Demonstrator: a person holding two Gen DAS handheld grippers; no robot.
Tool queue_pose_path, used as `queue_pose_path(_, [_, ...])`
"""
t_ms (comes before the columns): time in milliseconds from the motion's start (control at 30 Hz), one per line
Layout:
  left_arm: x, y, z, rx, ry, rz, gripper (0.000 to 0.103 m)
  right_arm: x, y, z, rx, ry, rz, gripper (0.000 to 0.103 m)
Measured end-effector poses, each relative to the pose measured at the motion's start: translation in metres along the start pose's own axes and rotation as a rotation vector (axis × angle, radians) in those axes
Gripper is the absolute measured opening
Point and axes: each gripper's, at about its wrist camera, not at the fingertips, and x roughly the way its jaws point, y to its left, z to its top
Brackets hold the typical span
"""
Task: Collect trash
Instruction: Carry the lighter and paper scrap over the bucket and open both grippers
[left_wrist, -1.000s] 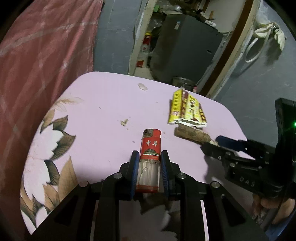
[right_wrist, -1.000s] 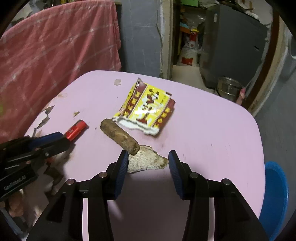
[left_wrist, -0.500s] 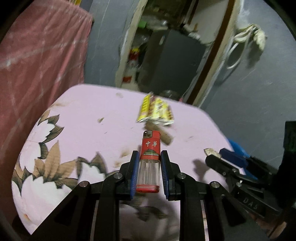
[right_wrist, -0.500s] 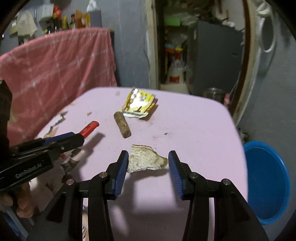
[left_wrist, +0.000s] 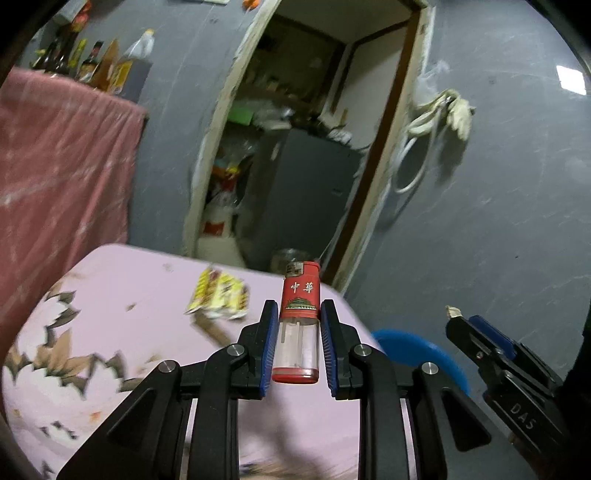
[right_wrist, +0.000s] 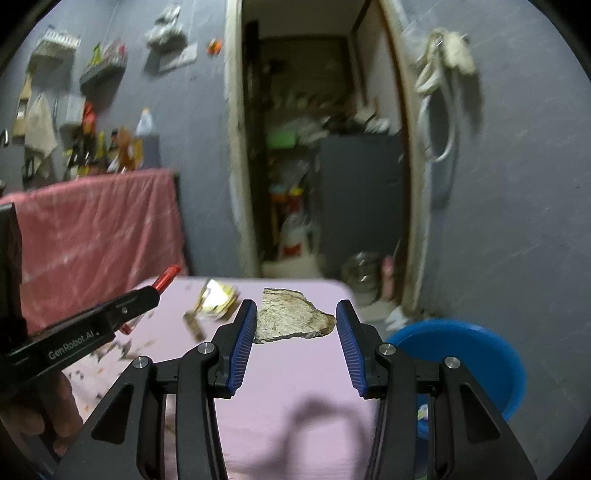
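Carry step of trash collection. The left claw (left_wrist: 295, 343) is clenched on a red lighter (left_wrist: 298, 321), raised above the pink tabletop (left_wrist: 122, 295). The right claw (right_wrist: 295, 332) grips a pale crumpled scrap (right_wrist: 290, 319), also lifted. Beside the tabletop's right edge sits a blue bin (right_wrist: 469, 358). A yellow wrapper (left_wrist: 218, 299) and brown stub (left_wrist: 214, 330) remain on the tabletop. Next, presumably: bring each claw over the bin and release.

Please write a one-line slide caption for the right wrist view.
Right gripper holds a pale scrap above the pink table, blue basin nearby.
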Motion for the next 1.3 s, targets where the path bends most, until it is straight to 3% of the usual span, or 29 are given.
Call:
queue_pose_path(400, [0.038, -0.116, 0.008, 0.090, -0.117, -0.157, 0.019, -0.042, -0.084, 0.020, 0.028, -0.190, -0.199, 0.042])
queue_pose_path(633, [0.076, -0.164, 0.000, 0.145, -0.070, -0.210, 0.016, -0.055, -0.134, 0.015, 0.027, -0.236, -0.302, 0.042])
queue_pose_path(800, [0.119, -0.179, -0.014, 0.133, 0.036, -0.213, 0.015, -0.041, -0.164, 0.000, 0.076, -0.188, -0.323, 0.042])
queue_pose_path(1000, [0.142, -0.176, -0.029, 0.128, 0.123, -0.192, 0.015, -0.013, -0.187, -0.025, 0.138, -0.068, -0.303, 0.044])
queue_pose_path(1100, [0.142, -0.168, -0.032, 0.118, 0.135, -0.181, 0.015, -0.005, -0.193, -0.036, 0.176, -0.024, -0.298, 0.047])
queue_pose_path(1167, [0.140, -0.166, -0.034, 0.128, 0.142, -0.167, 0.016, -0.003, -0.194, -0.040, 0.200, -0.008, -0.295, 0.054])
queue_pose_path(1300, [0.133, -0.160, -0.032, 0.121, 0.141, -0.148, 0.021, -0.007, -0.192, -0.038, 0.208, -0.013, -0.293, 0.055])
